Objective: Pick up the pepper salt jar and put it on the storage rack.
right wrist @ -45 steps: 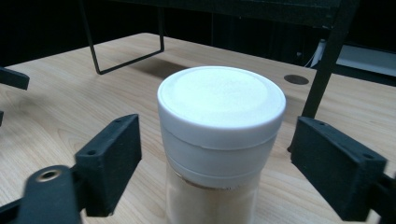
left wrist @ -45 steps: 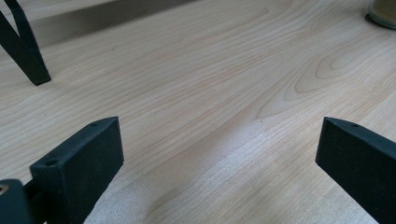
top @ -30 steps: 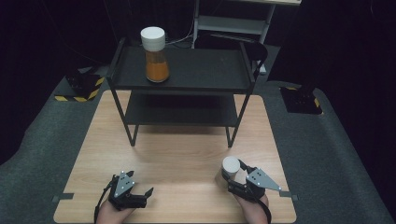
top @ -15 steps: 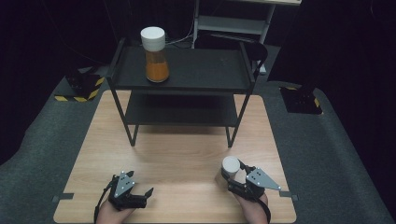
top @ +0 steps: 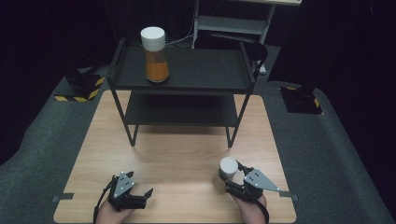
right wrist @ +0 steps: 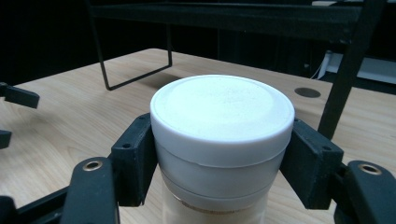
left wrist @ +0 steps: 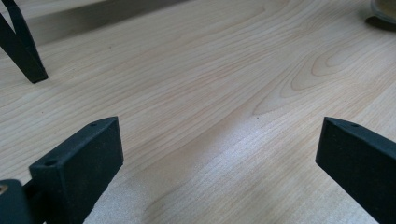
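A jar with a white lid (top: 228, 166) and pale contents stands on the wooden table (top: 187, 154) near its front right. My right gripper (top: 229, 183) is shut on it, and in the right gripper view the jaws press both sides of the jar's white lid (right wrist: 222, 108). My left gripper (top: 144, 198) rests low over the table's front left, open, with bare wood between its jaws (left wrist: 219, 149). The base of the pale jar (left wrist: 385, 8) peeks in at the top right of the left gripper view.
A black two-tier shelf rack (top: 187, 88) stands at the back of the table. On its top tier, at the left, is a white-lidded jar with orange contents (top: 155, 55). One rack leg (left wrist: 21, 46) stands ahead of the left gripper.
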`<state>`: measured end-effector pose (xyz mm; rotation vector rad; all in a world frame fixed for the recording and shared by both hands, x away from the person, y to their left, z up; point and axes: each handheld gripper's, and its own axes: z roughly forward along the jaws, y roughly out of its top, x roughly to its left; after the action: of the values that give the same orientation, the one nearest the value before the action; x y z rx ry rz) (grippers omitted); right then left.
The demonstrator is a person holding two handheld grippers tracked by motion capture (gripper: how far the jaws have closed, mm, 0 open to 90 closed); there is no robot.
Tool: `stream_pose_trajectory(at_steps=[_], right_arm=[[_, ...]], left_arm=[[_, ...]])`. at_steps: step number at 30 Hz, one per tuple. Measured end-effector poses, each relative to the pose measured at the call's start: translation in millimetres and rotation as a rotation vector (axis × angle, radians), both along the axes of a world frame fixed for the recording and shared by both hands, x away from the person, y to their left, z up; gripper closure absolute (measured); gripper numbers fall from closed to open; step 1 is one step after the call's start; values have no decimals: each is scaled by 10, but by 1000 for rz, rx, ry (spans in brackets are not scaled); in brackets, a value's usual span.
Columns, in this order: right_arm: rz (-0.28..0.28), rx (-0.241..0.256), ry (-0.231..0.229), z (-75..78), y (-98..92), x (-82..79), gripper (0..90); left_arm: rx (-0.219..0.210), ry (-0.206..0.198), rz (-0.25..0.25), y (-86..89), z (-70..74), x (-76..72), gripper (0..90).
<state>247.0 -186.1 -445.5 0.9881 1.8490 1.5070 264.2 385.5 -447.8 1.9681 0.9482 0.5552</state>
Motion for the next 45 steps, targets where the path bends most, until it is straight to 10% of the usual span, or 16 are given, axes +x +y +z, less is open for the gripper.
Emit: stream_pose_trajectory(at_steps=[19,45], right_arm=[[20,10,-58,506,77,-199,339],[56,12,-121,1151,172,-15,339]], left_arm=[[-10,11,-7,20,2,18,3],[6,6,-10,-9,8,8,3]])
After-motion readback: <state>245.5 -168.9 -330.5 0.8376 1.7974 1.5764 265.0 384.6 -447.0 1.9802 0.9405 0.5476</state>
